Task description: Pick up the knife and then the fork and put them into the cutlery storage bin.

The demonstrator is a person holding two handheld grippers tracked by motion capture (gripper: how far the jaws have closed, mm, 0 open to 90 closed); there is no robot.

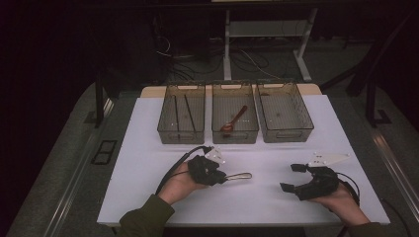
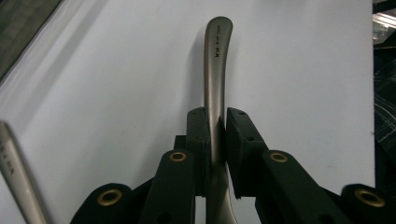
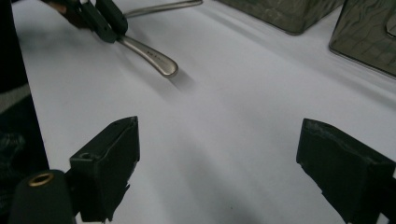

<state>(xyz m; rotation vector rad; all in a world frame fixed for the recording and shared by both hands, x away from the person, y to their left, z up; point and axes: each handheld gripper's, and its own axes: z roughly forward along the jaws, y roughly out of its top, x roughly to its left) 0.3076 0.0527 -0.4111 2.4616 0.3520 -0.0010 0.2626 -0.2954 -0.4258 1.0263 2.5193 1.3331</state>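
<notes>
Cutlery handle [image 2: 215, 70], grey metal with small stamped lettering, is sitting clamped between the black pads of the left gripper [image 1: 221, 177]; in the left gripper view the pads are pressing on both sides of its narrow neck and the rounded end is pointing away from the camera over the white table top [image 1: 267, 202]. In the high view the handle is sticking out to the right of the jaws, near the front middle of the table and well short of the bins. Whether the piece is a spoon, fork or knife cannot be told, since the working end is hidden behind the gripper body. A 2nd metal utensil [image 2: 16, 179] is showing at the lower left edge of the left gripper view, lying on the table close to the gripper.

Right gripper [image 1: 291, 177] is resting at the front right of the table, held in the person's hand, well apart from the clamped handle. Its 2 jaws are standing wide apart with nothing between them, bare table showing in the gap.

At the far edge, 3 clear bins are standing side by side. Left bin [image 1: 165, 129] is holding 2 dark chopsticks [image 1: 189, 111]. Middle bin [image 1: 237, 136] is holding 1 reddish-brown spoon [image 1: 235, 120]. Right bin [image 1: 306, 129] is showing no clear contents.
</notes>
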